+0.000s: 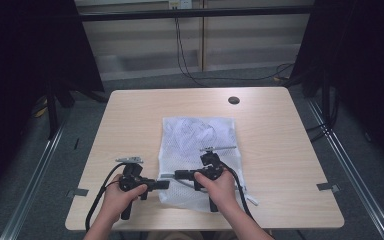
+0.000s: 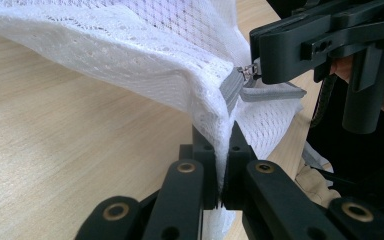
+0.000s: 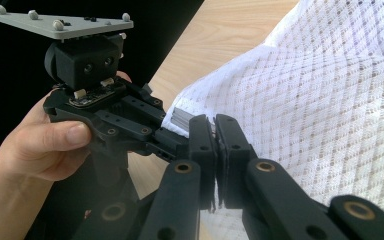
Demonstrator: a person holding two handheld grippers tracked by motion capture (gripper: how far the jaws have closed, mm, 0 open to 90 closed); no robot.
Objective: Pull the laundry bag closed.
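The white mesh laundry bag [image 1: 198, 150] lies flat near the middle of the table [image 1: 130, 115], its long axis running from twelve to six o'clock, the zippered end at six nearest the person. Both tools meet at that near left corner, about seven o'clock on the bag. The left gripper [image 2: 222, 150] comes in from nine o'clock and has its jaws clamped tight on the mesh just below the grey zipper tape [image 2: 232, 92], lifting the corner into a ridge. The right gripper [image 3: 215, 132] points toward nine o'clock over the bag's near edge, jaws squeezed together on the zipper's small metal pull [image 2: 247, 71]. The zipper line runs from nine toward three, so I judge a pull toward three would travel it.
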